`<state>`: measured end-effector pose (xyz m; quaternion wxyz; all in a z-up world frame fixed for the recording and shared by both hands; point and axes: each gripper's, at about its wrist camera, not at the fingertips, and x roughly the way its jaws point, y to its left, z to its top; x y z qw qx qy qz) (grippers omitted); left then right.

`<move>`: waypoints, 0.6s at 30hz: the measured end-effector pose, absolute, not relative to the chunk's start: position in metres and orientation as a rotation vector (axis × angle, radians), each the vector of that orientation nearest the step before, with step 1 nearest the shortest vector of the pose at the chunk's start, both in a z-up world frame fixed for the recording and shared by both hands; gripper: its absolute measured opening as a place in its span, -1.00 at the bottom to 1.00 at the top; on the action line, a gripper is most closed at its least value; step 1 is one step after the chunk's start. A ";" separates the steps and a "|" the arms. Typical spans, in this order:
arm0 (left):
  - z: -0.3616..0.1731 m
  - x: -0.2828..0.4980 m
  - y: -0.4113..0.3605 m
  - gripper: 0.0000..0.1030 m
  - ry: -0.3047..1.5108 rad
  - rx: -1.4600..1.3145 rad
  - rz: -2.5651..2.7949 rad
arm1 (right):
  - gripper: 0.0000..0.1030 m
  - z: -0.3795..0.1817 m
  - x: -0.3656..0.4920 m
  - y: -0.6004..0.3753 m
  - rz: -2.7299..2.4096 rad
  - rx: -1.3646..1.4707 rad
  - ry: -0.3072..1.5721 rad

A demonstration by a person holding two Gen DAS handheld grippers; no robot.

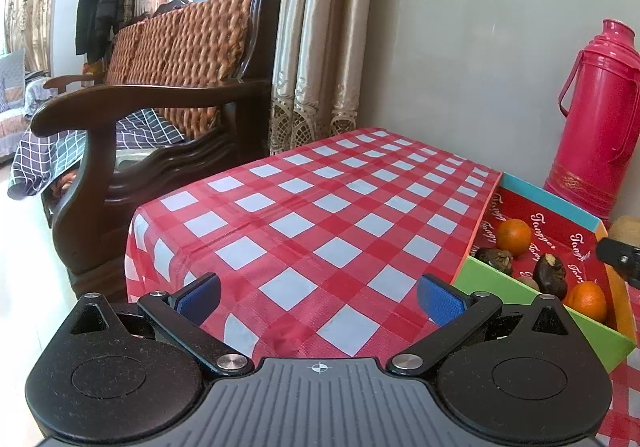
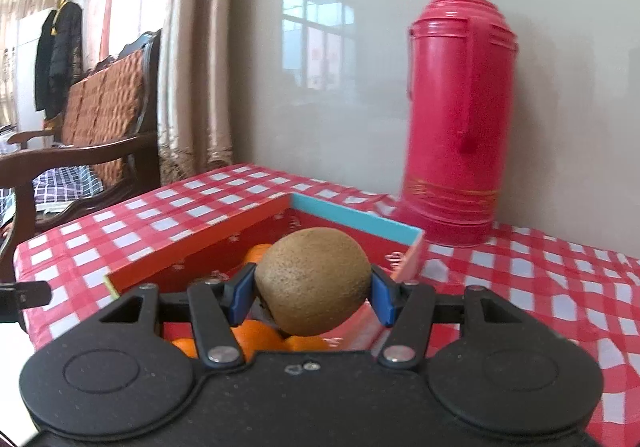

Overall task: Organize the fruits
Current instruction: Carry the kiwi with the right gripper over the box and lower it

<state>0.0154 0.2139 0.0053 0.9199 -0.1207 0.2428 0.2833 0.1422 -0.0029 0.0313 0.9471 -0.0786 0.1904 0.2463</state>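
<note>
We see a brown, fuzzy, egg-shaped kiwi (image 2: pixel 314 281), its skin finely speckled, clamped between the blue pads (image 2: pixel 244 297) of the right gripper (image 2: pixel 314 293), which press on its two sides. It hangs in the air above the open box (image 2: pixel 200 247), over the box's near end, with oranges (image 2: pixel 256 335) lying on the box floor right beneath it. The right gripper points slightly downward toward the table's far edge, where a red thermos (image 2: pixel 456 119) stands against the wall.

The box sits on the red-checked tablecloth (image 1: pixel 312 215). From the left wrist view we find two oranges (image 1: pixel 514 236) and dark, wrinkled fruits (image 1: pixel 552 275) inside it. The left gripper (image 1: pixel 318 297) tilts downward over the cloth near the table's left edge, its jaws wide apart with nothing between them.
</note>
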 end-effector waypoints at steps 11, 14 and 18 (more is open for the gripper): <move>0.004 0.011 0.222 1.00 0.495 -0.268 0.593 | -0.03 0.027 0.144 0.030 0.556 -0.202 0.416; 0.004 0.010 0.226 1.00 0.495 -0.276 0.599 | -0.03 0.025 0.141 0.040 0.601 -0.213 0.423; 0.003 0.008 0.230 1.00 0.495 -0.290 0.604 | -0.03 0.024 0.139 0.052 0.661 -0.214 0.440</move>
